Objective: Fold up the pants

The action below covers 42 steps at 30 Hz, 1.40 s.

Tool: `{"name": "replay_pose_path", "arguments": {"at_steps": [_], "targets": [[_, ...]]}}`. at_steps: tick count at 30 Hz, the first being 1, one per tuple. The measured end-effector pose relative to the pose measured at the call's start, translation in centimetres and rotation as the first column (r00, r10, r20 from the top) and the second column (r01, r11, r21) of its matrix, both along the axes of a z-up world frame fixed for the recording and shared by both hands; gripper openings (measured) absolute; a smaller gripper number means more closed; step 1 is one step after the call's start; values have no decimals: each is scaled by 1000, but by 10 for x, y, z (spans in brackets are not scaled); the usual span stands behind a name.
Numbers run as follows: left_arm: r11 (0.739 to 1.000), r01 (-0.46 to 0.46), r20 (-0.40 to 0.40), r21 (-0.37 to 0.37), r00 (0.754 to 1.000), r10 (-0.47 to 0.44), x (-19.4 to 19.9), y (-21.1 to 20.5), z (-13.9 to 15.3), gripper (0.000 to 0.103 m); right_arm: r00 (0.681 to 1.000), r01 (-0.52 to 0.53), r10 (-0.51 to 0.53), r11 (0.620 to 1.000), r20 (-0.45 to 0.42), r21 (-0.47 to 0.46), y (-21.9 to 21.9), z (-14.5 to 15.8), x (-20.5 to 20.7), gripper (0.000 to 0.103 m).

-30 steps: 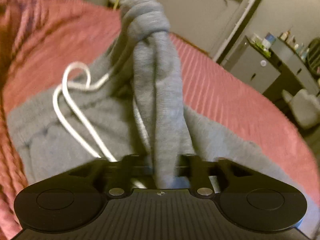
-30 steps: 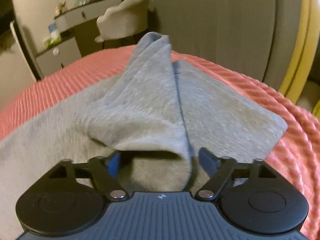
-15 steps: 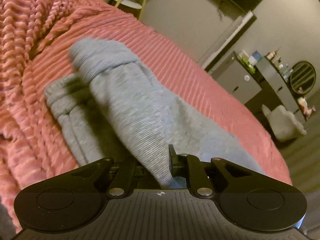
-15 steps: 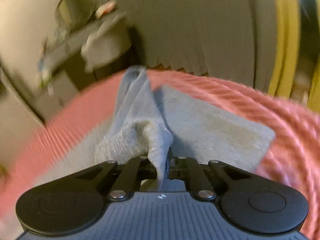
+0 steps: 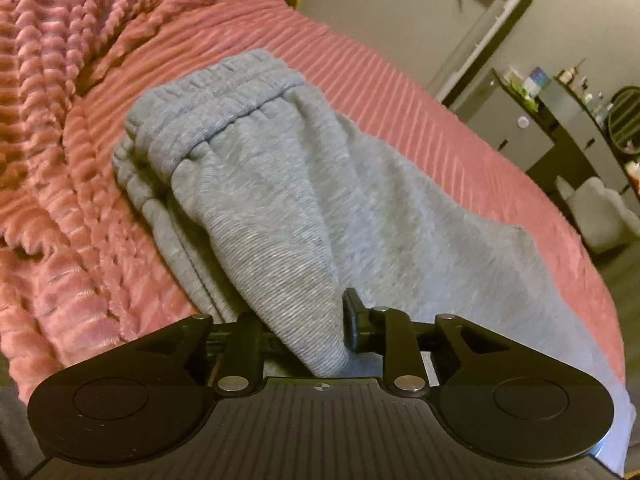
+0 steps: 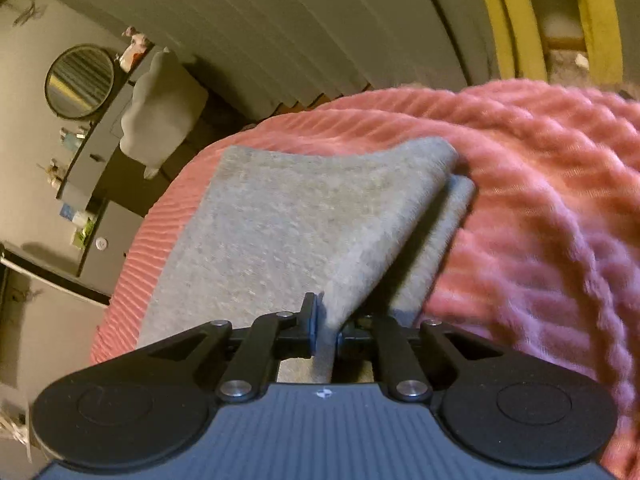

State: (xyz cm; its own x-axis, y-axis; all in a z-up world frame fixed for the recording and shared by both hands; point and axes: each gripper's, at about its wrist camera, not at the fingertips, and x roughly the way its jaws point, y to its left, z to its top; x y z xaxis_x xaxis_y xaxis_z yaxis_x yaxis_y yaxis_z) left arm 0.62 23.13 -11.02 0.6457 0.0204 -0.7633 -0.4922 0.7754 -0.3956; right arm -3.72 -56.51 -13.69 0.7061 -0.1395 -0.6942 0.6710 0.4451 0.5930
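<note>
Both pairs of jaws are clamped on grey fabric: the left gripper pinches a fold of the pants near the waist, the right gripper a leg edge. Ahead of each, the pants lie doubled on the pink blanket; the elastic waistband sits beyond the left jaws

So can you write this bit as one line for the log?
step: folding | left gripper: shut on pants | right gripper: shut on pants | pants: on blanket
</note>
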Motion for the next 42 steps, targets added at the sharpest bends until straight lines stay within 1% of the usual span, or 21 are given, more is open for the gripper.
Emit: {"name": "replay_pose_path", "arguments": {"at_steps": [5,8,11,13,14,15,16,18,22,23,25,28,31,33,34,35,36,38,39,41,42], "targets": [[1000,-10,11,9,1000,10,1,-4,3,23,996,-77,71,991,-59,-106,5,20,22,7],[1000,-1,-3,27,1000,1,1,-4,8,27,998,-42,50,987,49,-156,3,49,14,6],[1000,-25,-3,7,1000,25,-5,1,7,31,999,-8,20,975,50,-221,-3,57,0,7],[999,-47,-3,0,999,47,-8,3,9,37,990,-21,-25,946,-137,-325,-6,43,2,16],[998,-59,-14,17,998,60,-9,3,12,40,968,-43,-48,934,-245,-353,-8,34,2,20],[996,-71,-30,49,997,72,-11,1,17,49,955,-36,-75,932,-288,-361,-11,30,-2,25],[992,-84,-42,97,995,88,-13,-2,24,61,960,-2,-98,935,-264,-354,-15,29,-13,31],[967,-116,-42,228,991,129,-21,-13,45,78,969,51,-129,939,-211,-339,-16,33,-29,60],[897,-178,57,404,984,169,-35,-41,88,94,984,24,-84,937,-157,-350,6,54,-26,65],[894,-179,105,410,983,149,-35,-49,97,97,989,8,-59,935,-134,-355,19,60,-19,73],[917,-84,164,389,986,20,-27,-69,107,100,997,-28,0,938,-80,-347,49,70,-2,90],[933,133,94,335,980,-174,8,-102,90,100,981,-193,183,935,-61,-297,118,70,35,98],[908,308,-94,283,951,-293,51,-125,51,100,894,-448,433,855,-117,-260,193,48,69,99],[867,349,-226,355,932,-283,69,-132,28,100,805,-593,543,737,-240,-323,238,31,84,99],[850,365,-285,380,920,-267,75,-132,18,100,771,-636,545,682,-330,-361,250,27,89,101],[851,374,-329,368,909,-257,79,-125,11,101,735,-677,536,623,-416,-392,259,25,96,103],[868,368,-315,334,911,-266,80,-116,10,101,727,-684,513,601,-457,-414,261,23,99,103],[885,312,-259,346,938,-230,77,-93,18,101,765,-634,431,633,-478,-445,251,23,100,103],[868,271,-261,415,950,-171,76,-81,22,100,794,-588,379,678,-474,-442,241,22,100,103],[804,213,-264,555,962,-72,71,-66,24,100,838,-510,329,758,-436,-407,223,19,99,103],[763,209,-266,612,963,-50,68,-62,26,99,845,-497,323,767,-426,-405,222,17,99,103]]}}
